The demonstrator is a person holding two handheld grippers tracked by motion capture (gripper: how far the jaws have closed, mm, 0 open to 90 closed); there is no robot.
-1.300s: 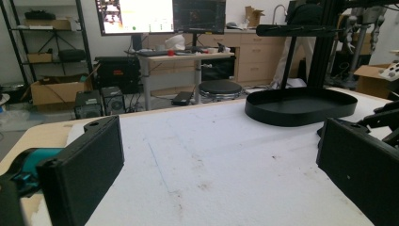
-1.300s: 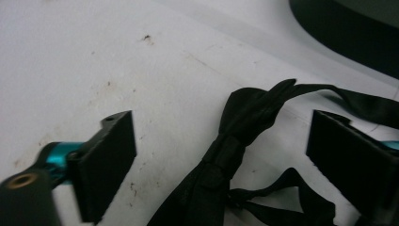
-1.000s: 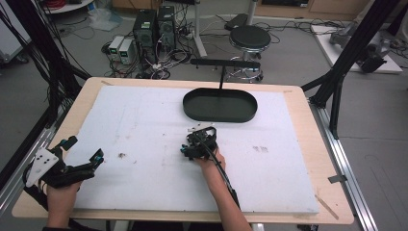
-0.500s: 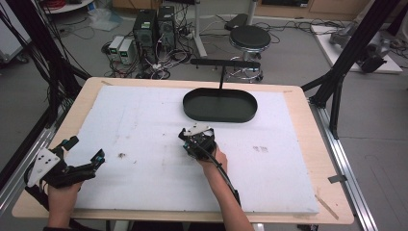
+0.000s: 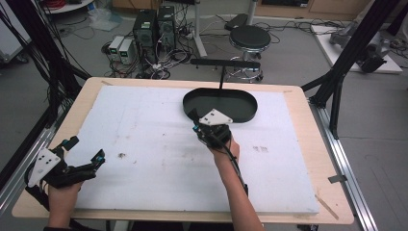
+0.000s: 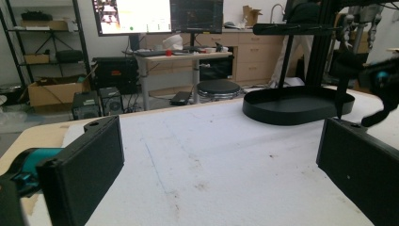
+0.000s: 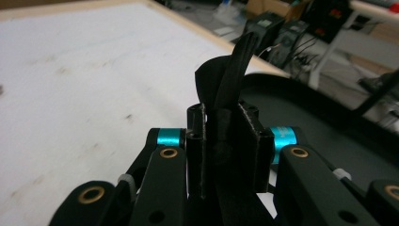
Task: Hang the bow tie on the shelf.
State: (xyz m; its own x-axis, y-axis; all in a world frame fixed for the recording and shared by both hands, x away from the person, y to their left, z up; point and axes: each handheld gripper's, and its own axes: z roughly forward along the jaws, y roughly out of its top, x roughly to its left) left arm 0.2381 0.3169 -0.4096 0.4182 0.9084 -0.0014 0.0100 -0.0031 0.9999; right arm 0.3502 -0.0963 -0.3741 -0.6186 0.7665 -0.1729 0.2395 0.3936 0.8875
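Worktop (image 5: 298, 192) under white foam sheet, wooden border showing at every edge. Black oval tray (image 5: 243, 98) near far edge, right of centre. Right tool (image 7: 221, 141) just short of tray's near rim, raised off the sheet, jaws clamped on a thin black strap (image 7: 235, 61) standing up between them. Left tool (image 5: 86, 154) at near-left corner, jaws wide apart, gripping nothing.

Black strap (image 7: 233, 70) blurred, its lower end hidden between jaws (unidentifiable).
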